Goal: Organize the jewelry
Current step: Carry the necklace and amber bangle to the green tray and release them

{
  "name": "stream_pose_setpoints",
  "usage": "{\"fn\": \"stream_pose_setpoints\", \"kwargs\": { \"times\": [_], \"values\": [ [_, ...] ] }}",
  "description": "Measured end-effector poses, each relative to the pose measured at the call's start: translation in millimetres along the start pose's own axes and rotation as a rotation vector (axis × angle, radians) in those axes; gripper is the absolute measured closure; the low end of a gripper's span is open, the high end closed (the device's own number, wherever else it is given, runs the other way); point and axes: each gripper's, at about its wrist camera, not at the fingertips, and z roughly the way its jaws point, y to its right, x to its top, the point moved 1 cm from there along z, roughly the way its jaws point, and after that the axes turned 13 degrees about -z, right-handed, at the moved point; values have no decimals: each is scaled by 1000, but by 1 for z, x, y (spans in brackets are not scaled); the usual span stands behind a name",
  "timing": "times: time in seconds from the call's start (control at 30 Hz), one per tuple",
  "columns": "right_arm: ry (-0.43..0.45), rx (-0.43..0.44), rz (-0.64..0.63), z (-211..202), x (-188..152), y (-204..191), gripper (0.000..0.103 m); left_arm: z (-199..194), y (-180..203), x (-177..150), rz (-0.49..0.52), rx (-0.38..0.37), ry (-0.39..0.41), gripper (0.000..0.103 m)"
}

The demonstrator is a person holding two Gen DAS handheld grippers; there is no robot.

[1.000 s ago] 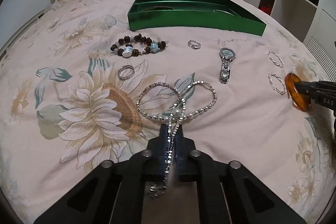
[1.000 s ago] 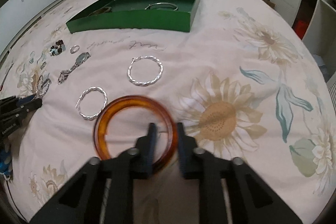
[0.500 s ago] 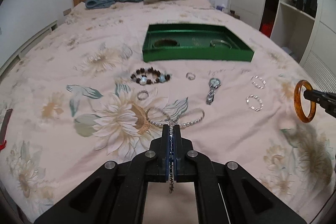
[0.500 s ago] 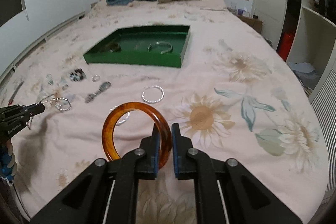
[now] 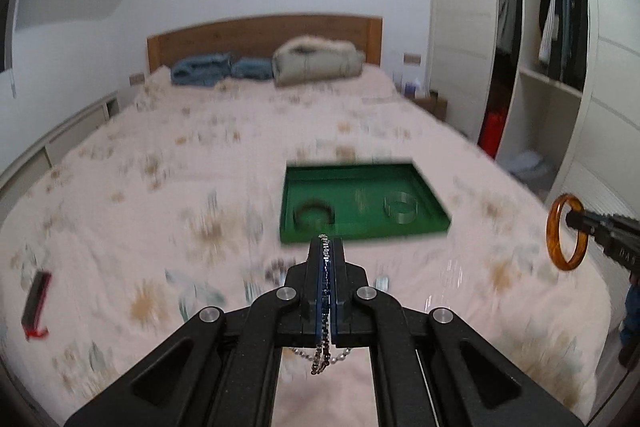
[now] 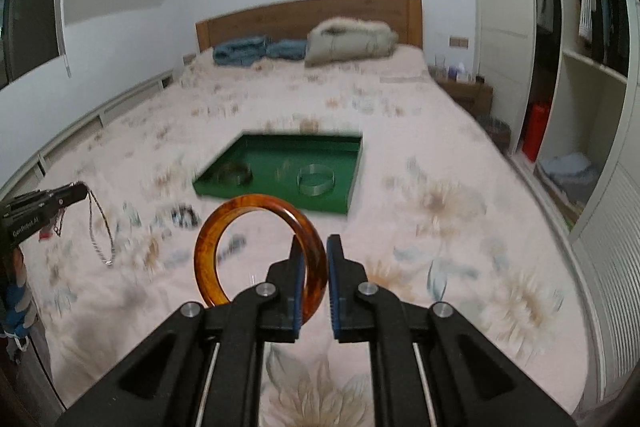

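Note:
My left gripper (image 5: 327,247) is shut on a silver chain necklace (image 5: 325,307); its loop hangs free in the right wrist view (image 6: 98,227) below the left gripper (image 6: 76,193). My right gripper (image 6: 311,247) is shut on an amber bangle (image 6: 256,251), also seen at the right in the left wrist view (image 5: 566,237). Both are raised well above the bed. The green tray (image 5: 400,233) lies ahead on the floral bedspread and holds a dark bangle (image 5: 314,215) and a silver bangle (image 5: 400,207). The tray also shows in the right wrist view (image 6: 352,179).
Blurred jewelry lies on the bedspread in front of the tray, including a beaded bracelet (image 6: 184,217). A red-and-black object (image 5: 36,299) lies at the bed's left edge. Folded clothes (image 5: 316,63) sit by the headboard. A wardrobe (image 5: 552,27) stands to the right.
Both grippers have risen high above the bed with their loads. The necklace has left the bedspread and now hangs from the left gripper. The tray looks farther away.

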Motion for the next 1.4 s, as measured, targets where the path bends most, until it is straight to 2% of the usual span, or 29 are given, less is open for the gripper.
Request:
{"fn": "stream_pose_setpoints", "kwargs": {
  "times": [0.13,0.27,0.43,0.57,0.73,0.8,0.93,1.1,1.23,1.4],
  "values": [
    [63,-24,-6,-5,50,13,94,5,13,59,-5,3,52,101],
    [96,-43,5,8,98,31,94,27,22,102,-13,3,62,101],
    [98,-56,40,56,138,52,94,96,23,131,-46,17,10,101],
    [41,-40,59,127,146,60,94,166,20,127,-48,38,-71,101],
    [-63,-1,73,228,134,58,94,259,26,110,-14,67,-164,101],
    [-103,14,76,270,130,55,94,286,29,106,-10,68,-186,101],
    [-167,30,87,329,120,50,94,340,28,93,0,106,-228,101],
    [-297,21,67,383,105,52,94,392,8,74,-47,165,-312,101],
    [-390,17,73,410,92,58,94,414,-5,58,-67,207,-367,101],
    [-420,3,39,414,87,55,93,423,-14,48,-93,207,-416,101]
  ]
}}
